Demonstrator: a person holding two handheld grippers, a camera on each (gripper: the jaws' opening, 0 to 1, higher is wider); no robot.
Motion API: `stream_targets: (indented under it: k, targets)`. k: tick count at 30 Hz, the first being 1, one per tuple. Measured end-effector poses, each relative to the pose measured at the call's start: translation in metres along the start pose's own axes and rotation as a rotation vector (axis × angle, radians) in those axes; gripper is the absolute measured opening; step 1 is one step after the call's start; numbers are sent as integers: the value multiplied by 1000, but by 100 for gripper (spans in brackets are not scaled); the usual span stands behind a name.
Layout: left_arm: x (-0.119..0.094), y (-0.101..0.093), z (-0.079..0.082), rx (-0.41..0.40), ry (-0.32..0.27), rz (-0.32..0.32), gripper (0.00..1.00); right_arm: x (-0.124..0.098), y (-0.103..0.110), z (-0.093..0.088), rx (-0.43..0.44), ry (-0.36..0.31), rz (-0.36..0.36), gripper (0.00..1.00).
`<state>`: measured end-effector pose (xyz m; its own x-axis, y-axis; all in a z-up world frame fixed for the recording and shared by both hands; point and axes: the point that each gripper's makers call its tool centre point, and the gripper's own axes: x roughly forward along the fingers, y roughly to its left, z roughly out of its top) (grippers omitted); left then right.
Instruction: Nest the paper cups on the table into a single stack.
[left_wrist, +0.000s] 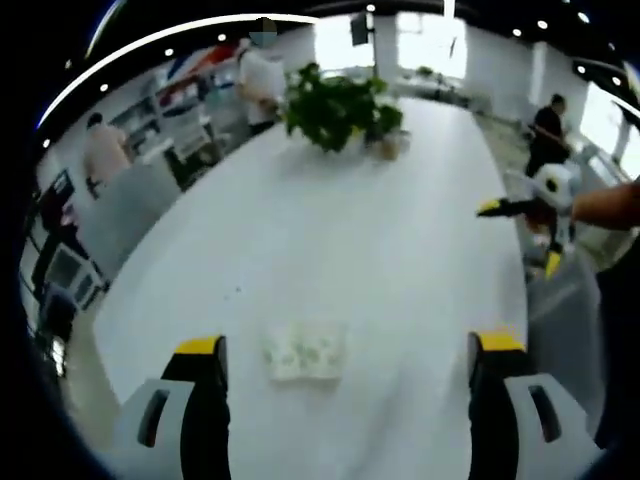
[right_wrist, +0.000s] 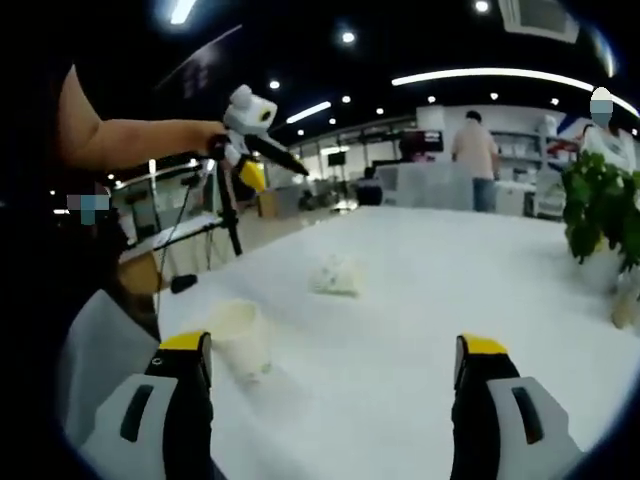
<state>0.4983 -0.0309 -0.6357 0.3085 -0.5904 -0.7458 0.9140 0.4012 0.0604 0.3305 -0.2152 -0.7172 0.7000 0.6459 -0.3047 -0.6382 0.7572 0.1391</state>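
Both tongs stand wide open and hold nothing: the left gripper (left_wrist: 345, 350) frames a small white crumpled paper cup (left_wrist: 306, 352) lying on the white oval table (left_wrist: 400, 250). The right gripper (right_wrist: 335, 350) shows an upright white paper cup (right_wrist: 240, 338) beside its left jaw, and the crumpled one (right_wrist: 336, 275) farther off. A green potted plant (left_wrist: 338, 110) stands at the far end.

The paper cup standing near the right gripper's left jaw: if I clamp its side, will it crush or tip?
The paper cup stands upright and looks thin-walled, so a firm squeeze would probably dent it. It appears empty and likely very light, so a nudge from a jaw may tip or slide it across the smooth white table. The right gripper is open wide enough to straddle it.
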Motion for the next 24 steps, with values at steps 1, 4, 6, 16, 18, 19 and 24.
stream_targets:
  k: [1, 4, 6, 16, 18, 19, 24]
  targets:
    - [2, 1, 0, 2, 3, -1, 99, 0, 0, 0, 2, 1, 1, 100]
    - [13, 3, -1, 4, 14, -5, 99, 1, -2, -1, 10, 1, 1, 100]
    - [21, 7, -2, 7, 13, 2, 99, 2, -3, -1, 15, 1, 0, 99]
    - [58, 10, -16, 22, 54, -32, 94, 1, -8, -1, 27, 0, -3, 99]
    - [66, 12, -20, 23, 66, -37, 93, 1, -9, 0, 31, -4, -5, 99]
    - [70, 13, -23, 23, 73, -37, 93, 1, -10, 0, 31, -4, -5, 99]
    - [91, 17, -39, 31, 121, -53, 91, -1, -8, 0, 28, 1, -1, 100]
